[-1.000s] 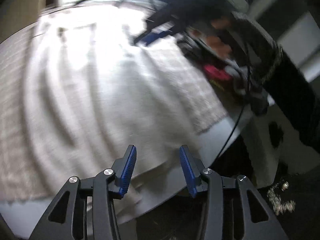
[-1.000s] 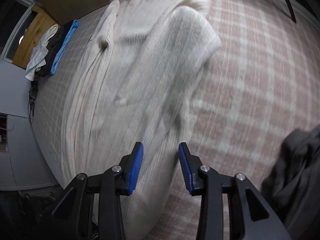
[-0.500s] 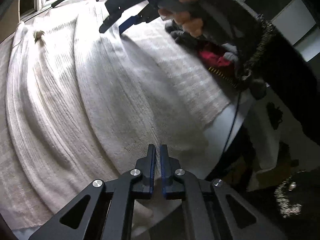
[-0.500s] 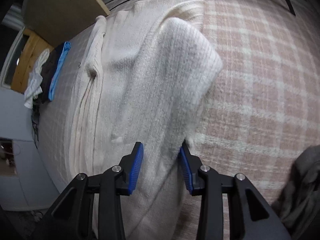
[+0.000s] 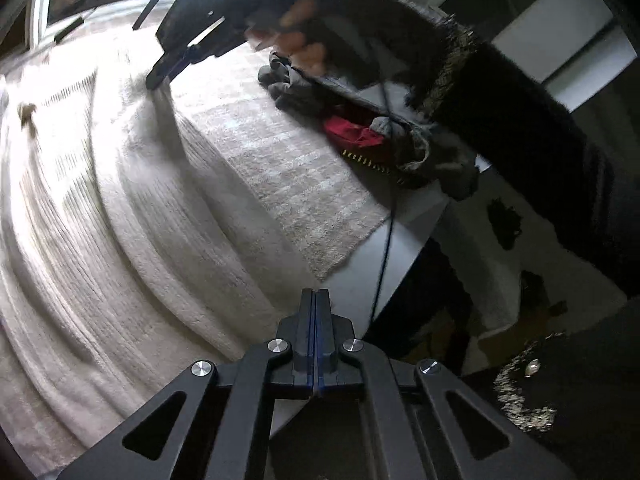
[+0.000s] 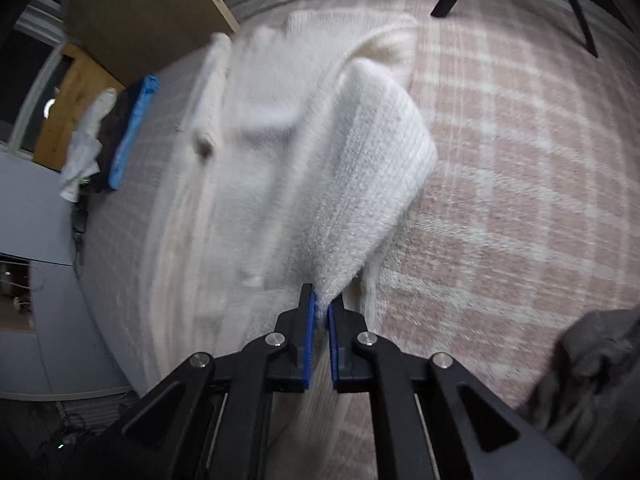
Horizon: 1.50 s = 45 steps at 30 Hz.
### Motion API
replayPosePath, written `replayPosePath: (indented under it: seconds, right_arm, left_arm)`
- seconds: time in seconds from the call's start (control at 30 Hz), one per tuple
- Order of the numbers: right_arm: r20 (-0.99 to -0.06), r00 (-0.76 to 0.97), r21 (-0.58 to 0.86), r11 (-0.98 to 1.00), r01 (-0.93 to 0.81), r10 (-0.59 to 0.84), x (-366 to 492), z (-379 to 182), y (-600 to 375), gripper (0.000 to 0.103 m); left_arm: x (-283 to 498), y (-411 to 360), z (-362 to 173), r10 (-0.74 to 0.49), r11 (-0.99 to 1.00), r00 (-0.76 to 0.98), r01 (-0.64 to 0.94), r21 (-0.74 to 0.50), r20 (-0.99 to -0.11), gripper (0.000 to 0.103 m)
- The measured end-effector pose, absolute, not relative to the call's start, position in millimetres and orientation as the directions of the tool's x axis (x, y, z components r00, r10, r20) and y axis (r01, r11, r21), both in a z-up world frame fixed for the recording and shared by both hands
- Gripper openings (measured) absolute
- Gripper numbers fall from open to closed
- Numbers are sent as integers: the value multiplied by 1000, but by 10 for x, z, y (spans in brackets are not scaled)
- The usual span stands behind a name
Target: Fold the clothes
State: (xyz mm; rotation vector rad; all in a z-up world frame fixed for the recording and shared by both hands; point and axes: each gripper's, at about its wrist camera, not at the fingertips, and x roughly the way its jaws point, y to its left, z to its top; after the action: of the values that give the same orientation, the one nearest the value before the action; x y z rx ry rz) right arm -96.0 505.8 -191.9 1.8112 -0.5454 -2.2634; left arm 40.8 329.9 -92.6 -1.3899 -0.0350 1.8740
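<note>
Cream knit sweater spread on checked rug; folded sleeve edge clamped in right gripper, which stood apart half a second ago. Left gripper pressed together at sweater's hem.

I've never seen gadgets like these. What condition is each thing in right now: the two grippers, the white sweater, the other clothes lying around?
Left gripper: shut; whether cloth is pinched can't be seen.
Right gripper: shut on a raised fold of the sweater.
Cream sweater: spread flat on the checked rug, one part lifted.
Grey garment: crumpled, unfolded.
Red garment: crumpled in a pile.
Blue cloth: lying in a heap at the rug's edge.
</note>
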Motion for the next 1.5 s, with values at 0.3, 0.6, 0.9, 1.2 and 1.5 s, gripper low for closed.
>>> replayPosePath:
  seconds: [0.3, 0.6, 0.9, 1.2, 1.5]
  right_arm:
    - [-937, -172, 322, -942, -94, -303, -1132, -2111, 4791, 29]
    - [-956, -142, 267, -962, -58, -256, -1241, -2171, 4641, 23]
    - [-965, -58, 255, -967, -3, -255, -1174, -2231, 4474, 20]
    - [-928, -317, 223, -974, -46, -197, -1534, -1594, 4897, 21]
    - [-937, -302, 202, -978, -58, -176, -2699, -2045, 4907, 21]
  left_arm:
    - [446, 3537, -1332, 443, -729, -106, -621, -288, -890, 23]
    - [377, 3334, -1210, 525, -708, -82, -594, -382, -847, 5]
    - [514, 3341, -1220, 458, -701, -32, -627, -339, -888, 6]
    - [322, 3165, -971, 497, -748, -141, -570, -340, -856, 27]
    - [-61, 3433, -1401, 442, -773, -107, -550, -317, -891, 27]
